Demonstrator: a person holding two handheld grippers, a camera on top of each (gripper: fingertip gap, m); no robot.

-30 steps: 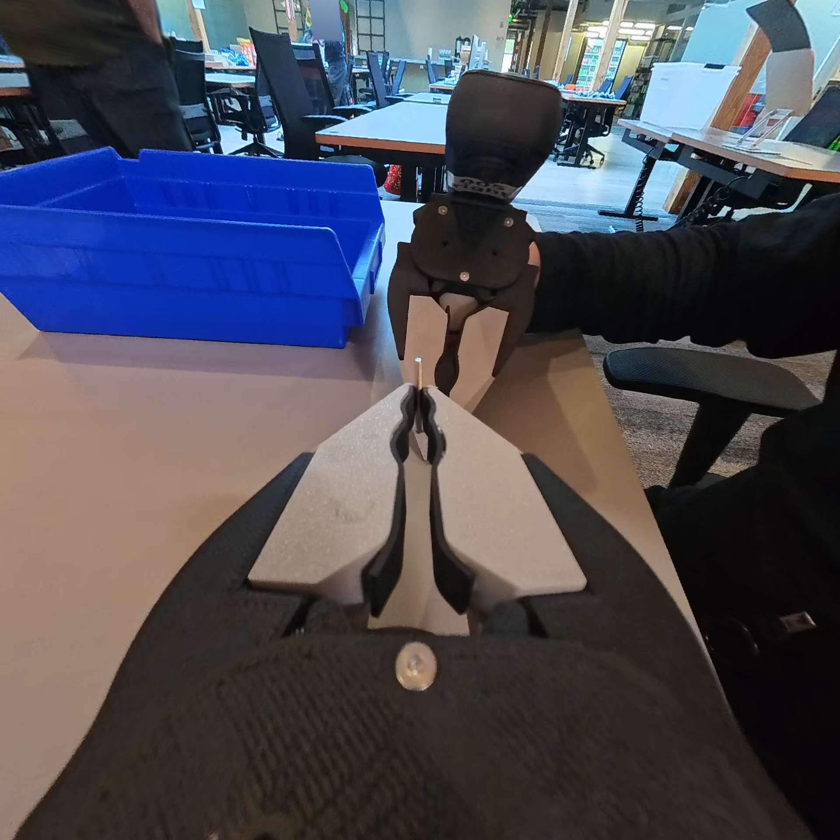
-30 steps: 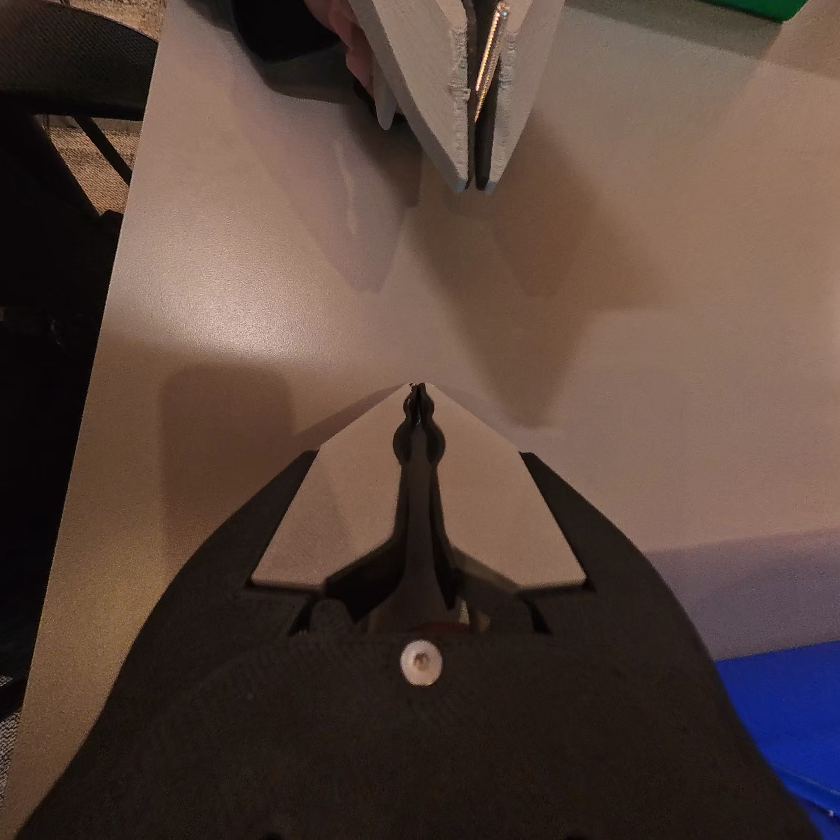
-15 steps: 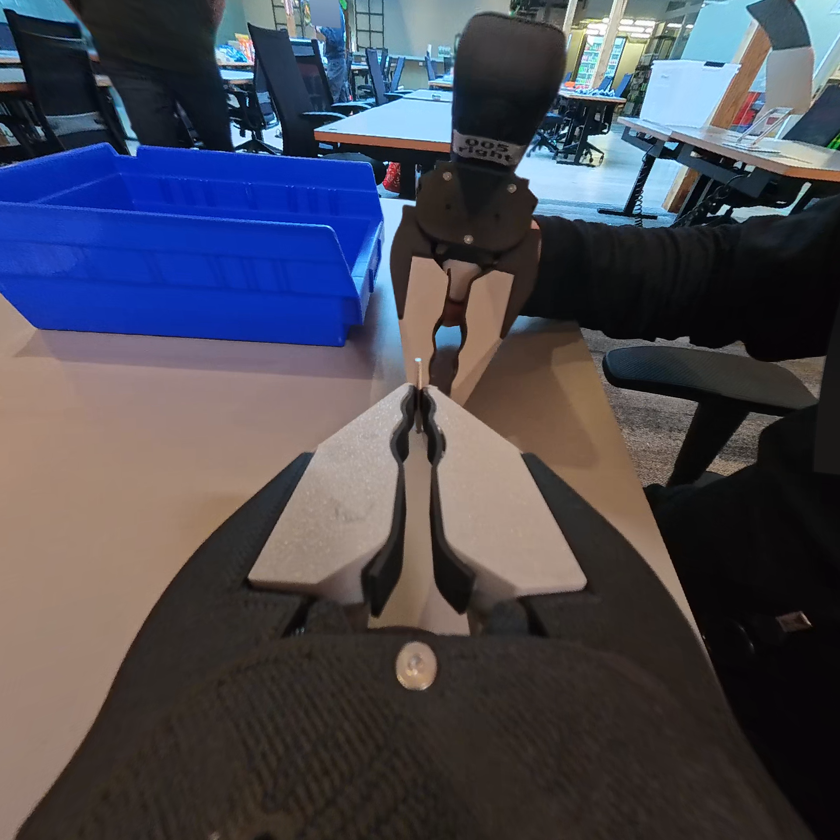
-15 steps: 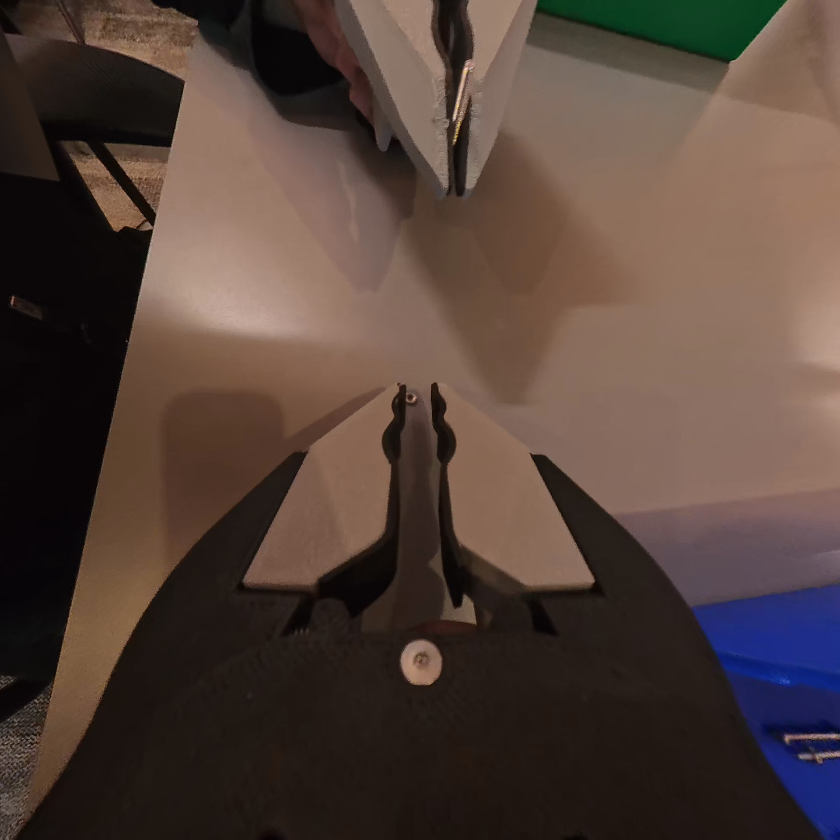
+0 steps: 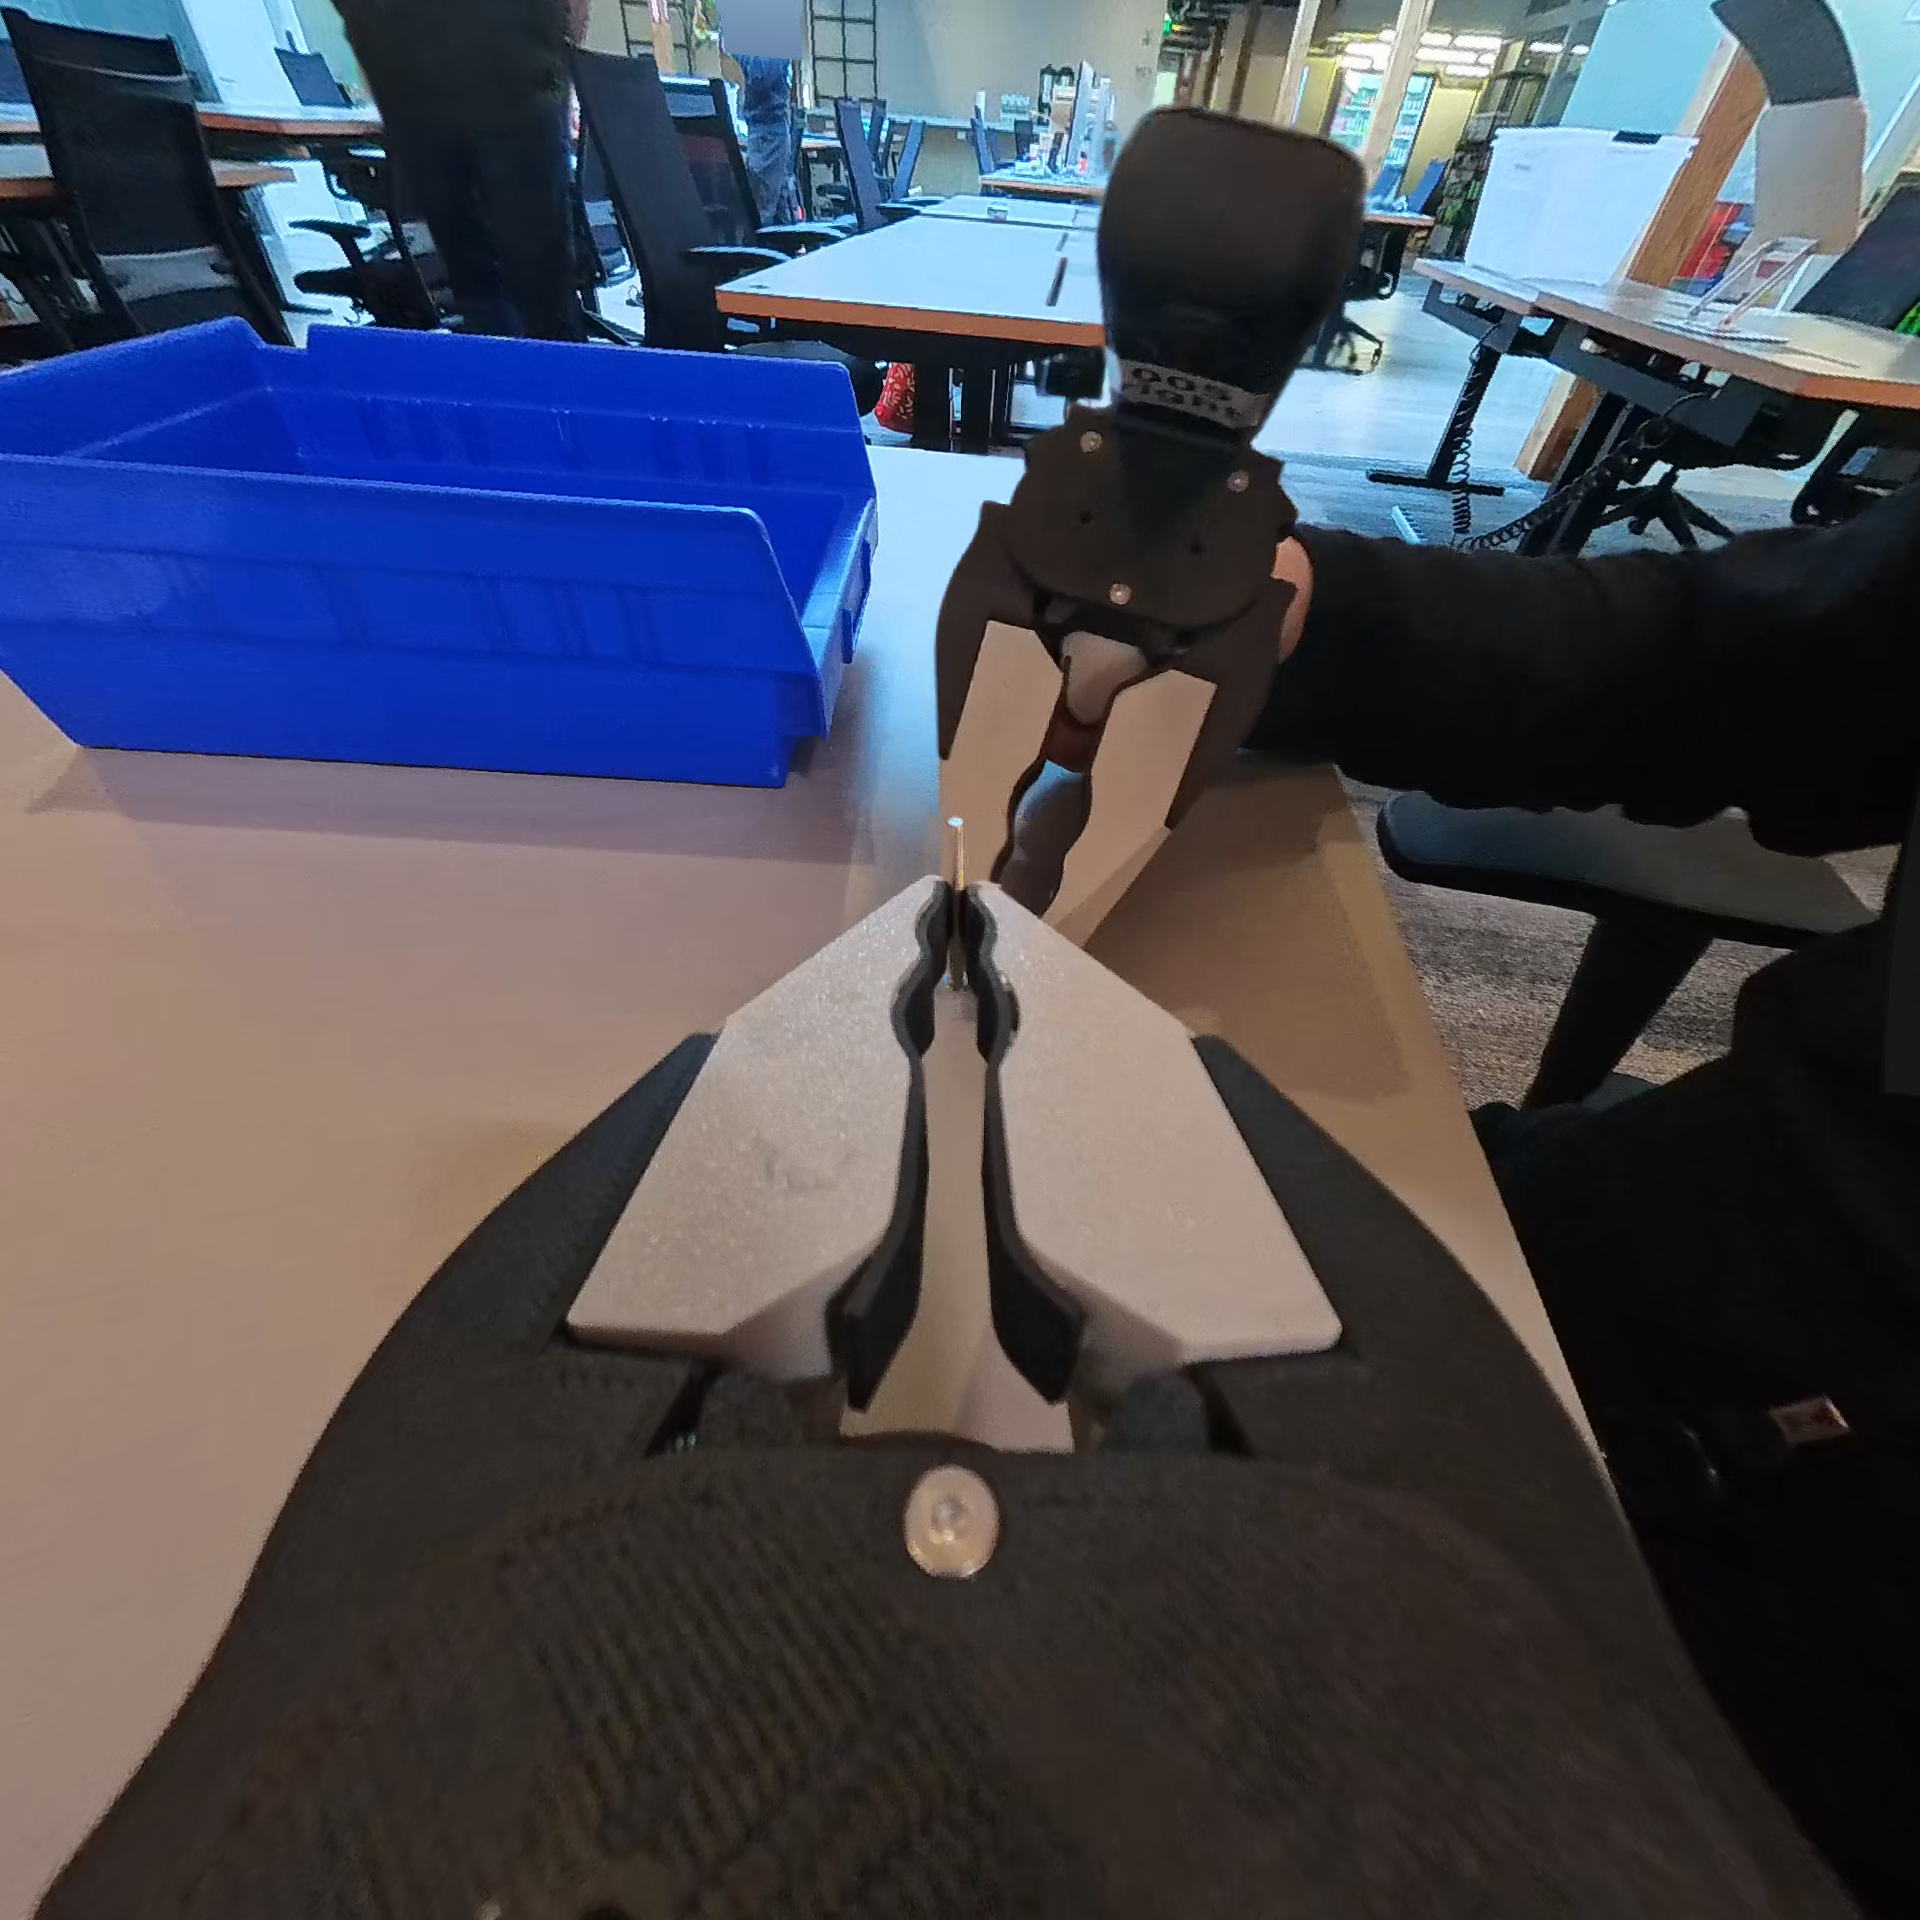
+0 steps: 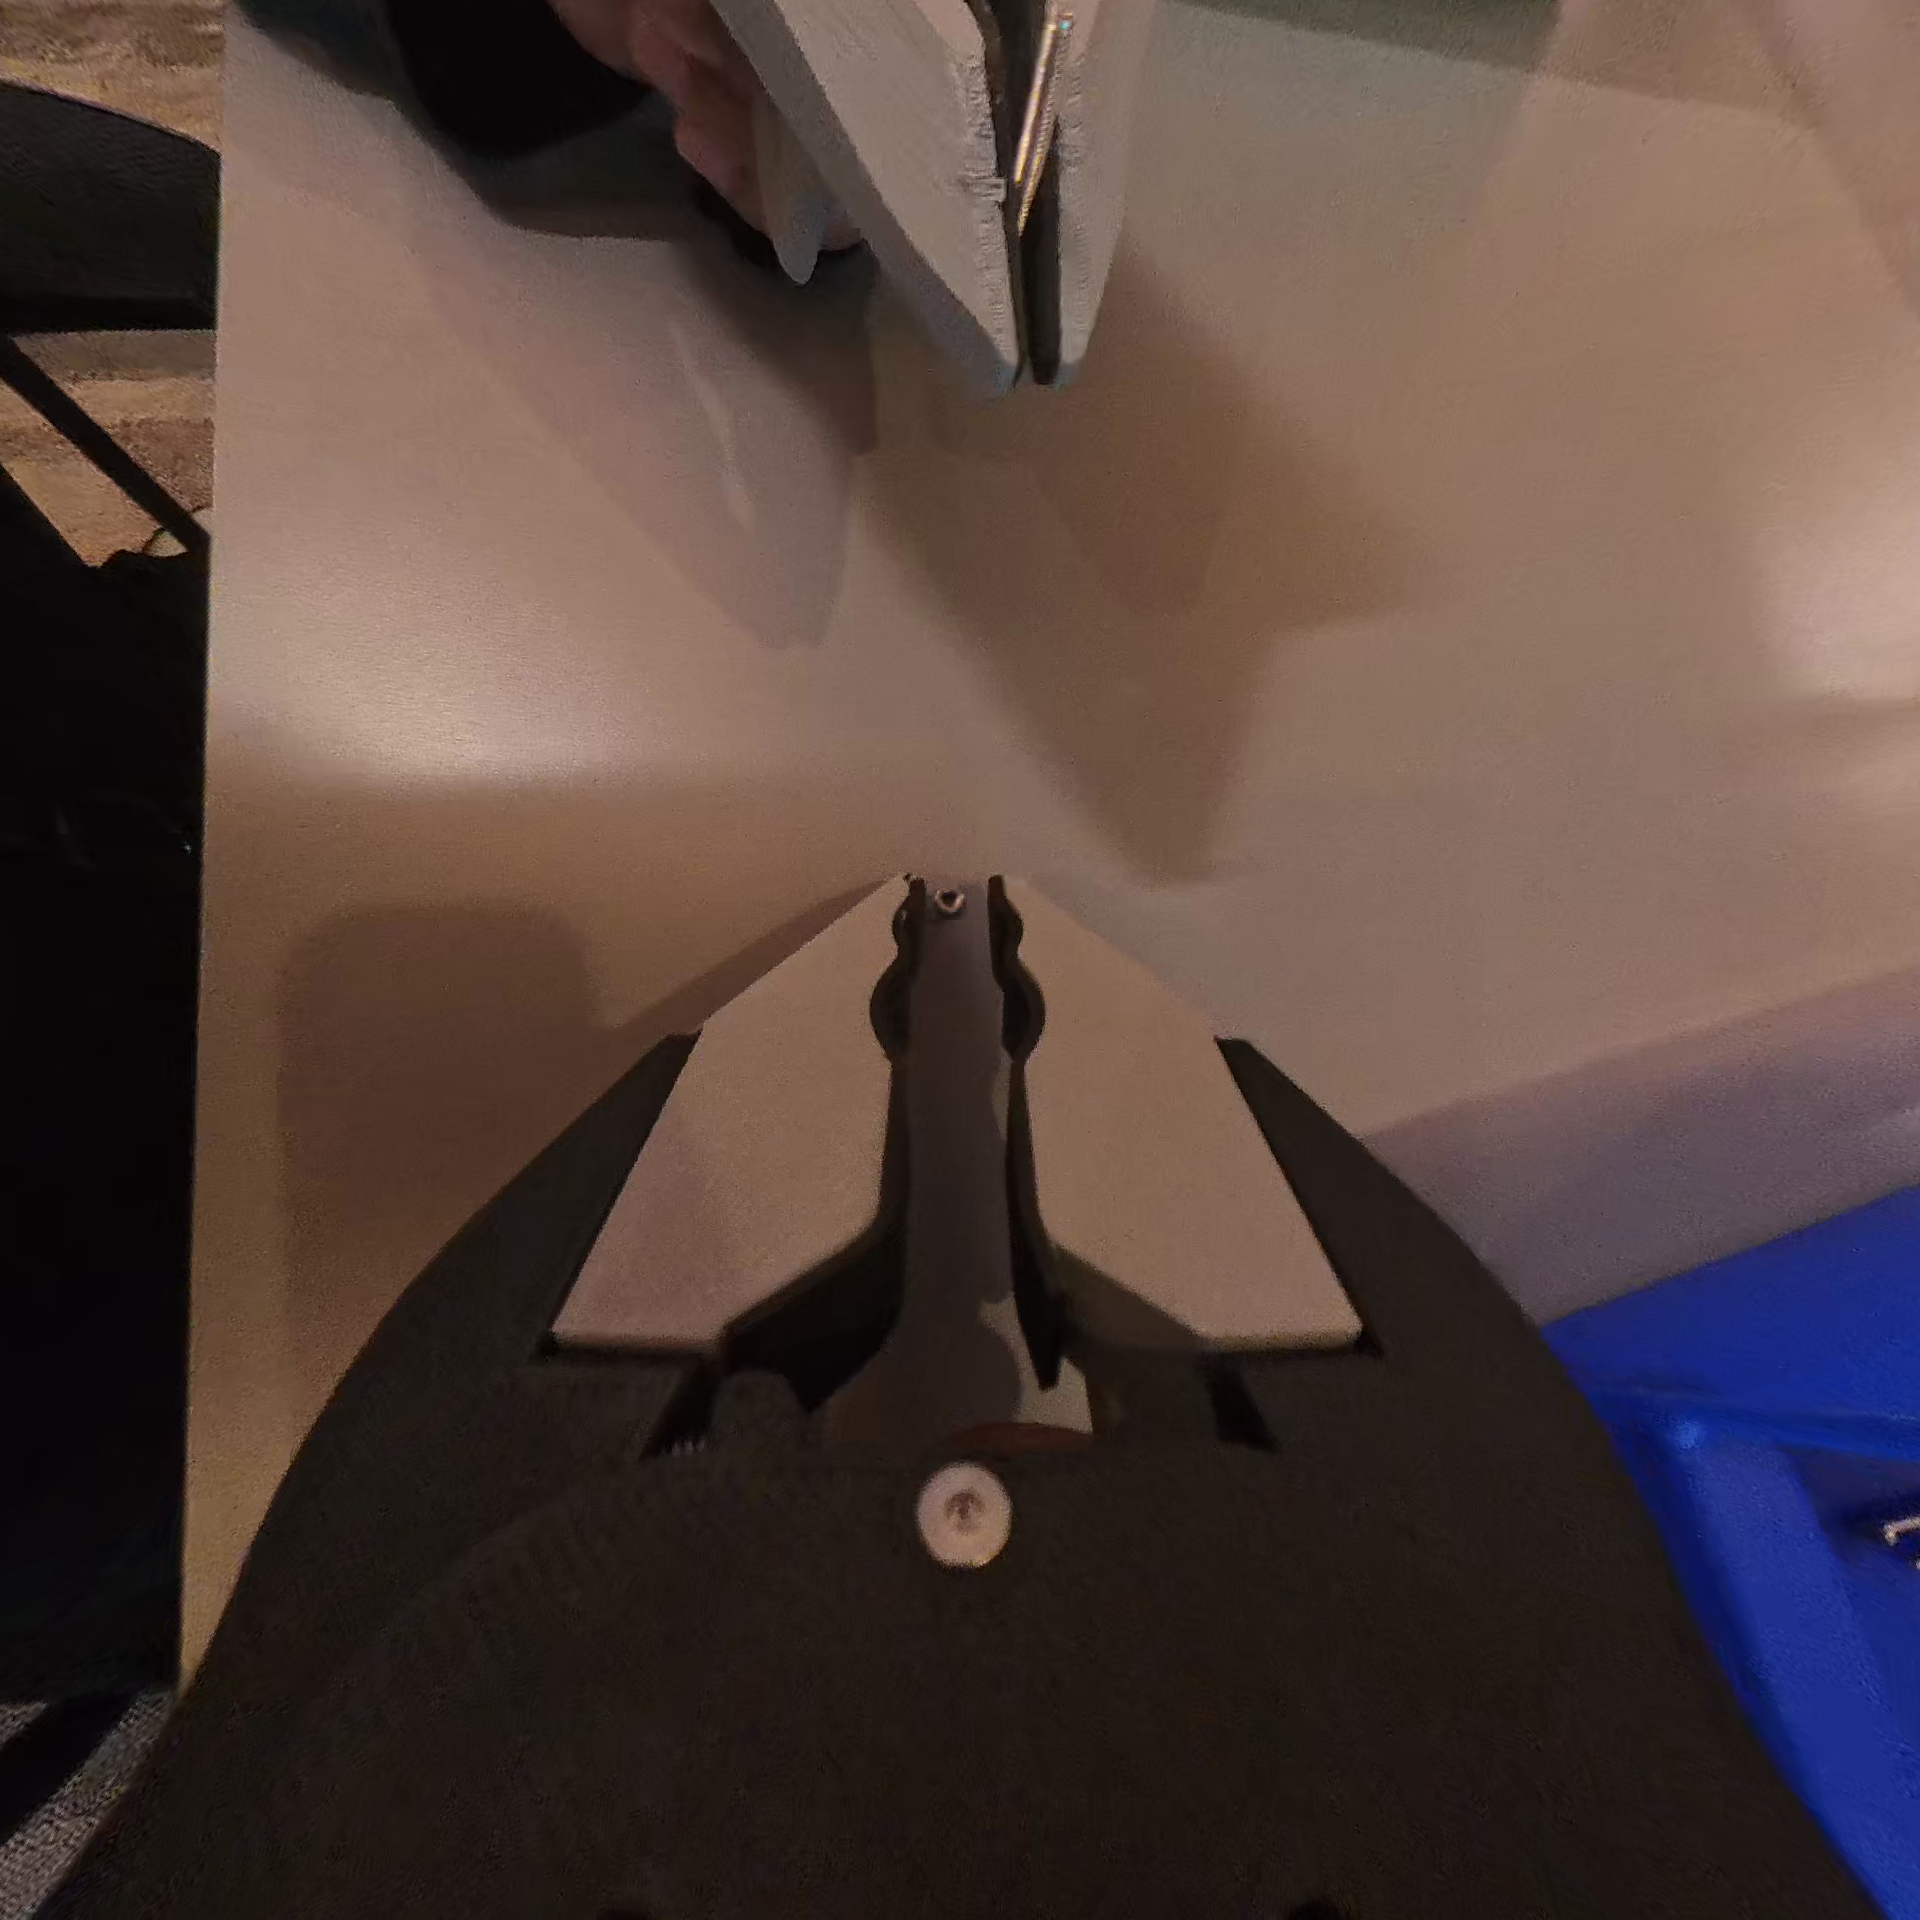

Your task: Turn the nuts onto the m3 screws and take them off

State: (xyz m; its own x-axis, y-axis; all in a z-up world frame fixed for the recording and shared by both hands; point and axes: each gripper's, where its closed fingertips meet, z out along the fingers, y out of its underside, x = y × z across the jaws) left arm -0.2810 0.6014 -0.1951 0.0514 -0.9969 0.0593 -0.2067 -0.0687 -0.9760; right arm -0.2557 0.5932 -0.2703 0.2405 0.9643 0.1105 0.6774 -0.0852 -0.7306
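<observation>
My left gripper (image 5: 958,906) is shut on a thin silver M3 screw (image 5: 955,862) that stands upright out of its tips. The left gripper also shows at the top of the right wrist view (image 6: 1029,353), with the screw (image 6: 1039,135) clamped between its grey fingers. My right gripper (image 6: 951,885) points down at the table with its jaws a little apart. A small silver nut (image 6: 948,900) sits between its tips, touching neither pad firmly. In the left wrist view the right gripper (image 5: 1029,852) hangs just behind and right of the screw.
A blue plastic bin (image 5: 416,582) stands on the beige table (image 5: 312,1039) to the left; its corner (image 6: 1766,1403) holds loose screws. The table's right edge and a black chair (image 5: 1610,862) are close by. A black sleeve (image 5: 1558,665) holds the right gripper. Some 8 cm of space lies between my two pairs of fingers.
My right gripper was shut on the nut, then opened its jaws, and the nut now lies loose between the tips. The left gripper keeps its hold on the screw.
</observation>
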